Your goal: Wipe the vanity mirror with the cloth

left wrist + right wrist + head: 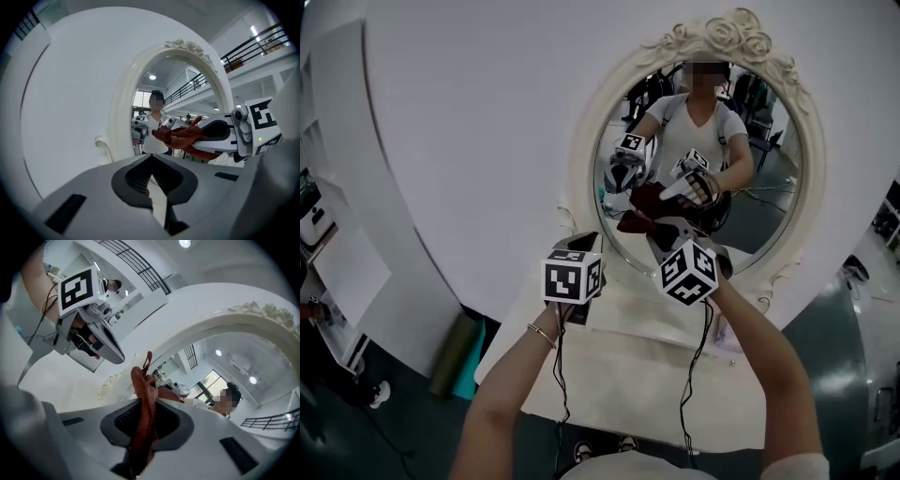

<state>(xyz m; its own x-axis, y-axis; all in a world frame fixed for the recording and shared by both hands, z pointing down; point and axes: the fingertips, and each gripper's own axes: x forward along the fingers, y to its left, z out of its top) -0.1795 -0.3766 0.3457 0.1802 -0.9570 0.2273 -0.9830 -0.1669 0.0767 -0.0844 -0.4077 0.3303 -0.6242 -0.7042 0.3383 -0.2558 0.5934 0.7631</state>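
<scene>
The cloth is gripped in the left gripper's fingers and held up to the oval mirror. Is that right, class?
No. The cloth is gripped in the fingers of the right gripper, as the right gripper view shows; the left gripper holds nothing. It is indeed held up to the oval mirror.

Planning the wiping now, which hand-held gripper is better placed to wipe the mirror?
The right hand-held gripper: it clamps the cloth near the mirror; the left hand-held gripper holds nothing.

Cloth [143,389] in right claw [142,430] against mirror [769,192], left claw [157,186] to its left
</scene>
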